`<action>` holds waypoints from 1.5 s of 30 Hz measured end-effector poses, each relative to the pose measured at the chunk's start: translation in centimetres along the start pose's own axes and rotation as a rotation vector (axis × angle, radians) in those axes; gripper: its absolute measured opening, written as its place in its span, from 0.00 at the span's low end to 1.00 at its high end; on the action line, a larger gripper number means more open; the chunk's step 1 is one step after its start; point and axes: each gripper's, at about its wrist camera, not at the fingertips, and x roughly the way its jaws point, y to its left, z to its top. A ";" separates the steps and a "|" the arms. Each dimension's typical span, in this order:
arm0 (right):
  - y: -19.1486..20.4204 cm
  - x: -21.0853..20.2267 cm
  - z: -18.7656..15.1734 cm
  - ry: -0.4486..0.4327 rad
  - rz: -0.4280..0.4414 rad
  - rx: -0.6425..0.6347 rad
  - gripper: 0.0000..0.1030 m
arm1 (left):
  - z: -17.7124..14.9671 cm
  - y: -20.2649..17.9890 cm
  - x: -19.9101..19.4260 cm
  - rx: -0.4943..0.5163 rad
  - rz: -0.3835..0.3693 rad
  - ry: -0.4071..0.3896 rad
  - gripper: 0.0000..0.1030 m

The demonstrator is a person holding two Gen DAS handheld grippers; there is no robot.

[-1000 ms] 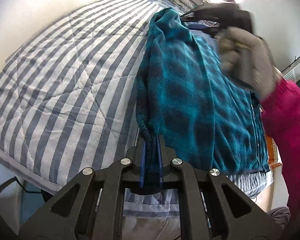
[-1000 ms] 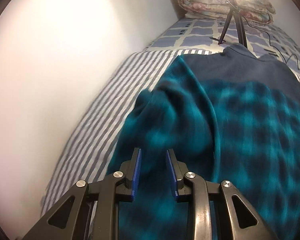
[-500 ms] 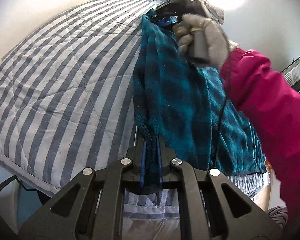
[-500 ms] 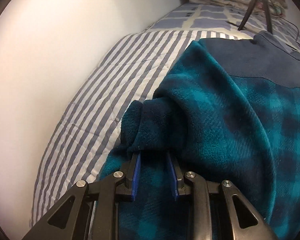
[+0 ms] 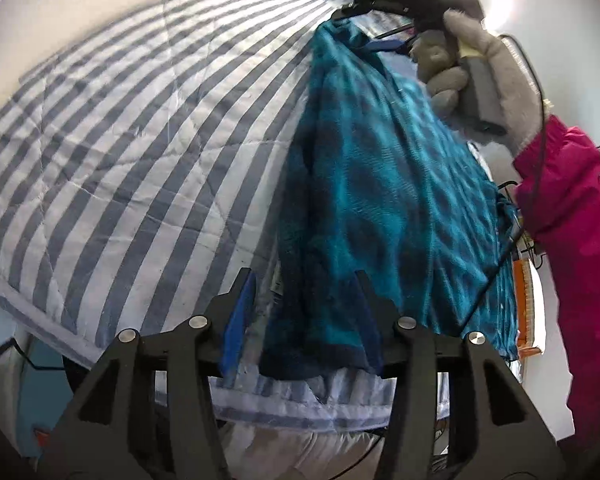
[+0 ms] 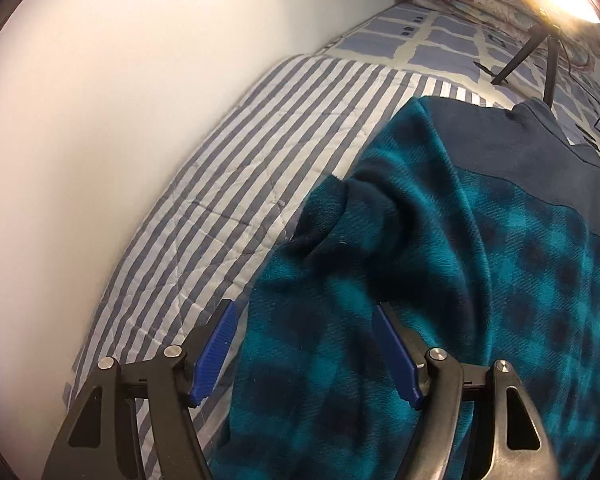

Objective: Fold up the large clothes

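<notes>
Along the bed's near edge, the left gripper (image 5: 304, 312) has just let go: its jaws, clamped on the hem half a second ago, now stand wide around the teal fleece (image 5: 380, 208). Farther right, the right gripper (image 6: 304, 352) has also spread open over the folded-in sleeve. That fold looks laid on the striped quilt (image 5: 120, 140). No containers show.
</notes>
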 end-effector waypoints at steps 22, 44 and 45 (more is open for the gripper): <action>2.2 2.6 -2.9 0.042 -0.164 -0.096 0.11 | -0.7 -8.0 -1.6 0.229 -0.090 -0.071 0.07; -16.3 -8.6 -10.1 -0.243 0.200 0.362 0.07 | -3.8 -18.3 2.4 0.503 -0.047 -0.007 0.07; -16.8 -8.6 -10.5 -0.241 0.188 0.367 0.07 | -4.0 -18.3 2.7 0.506 -0.052 0.000 0.07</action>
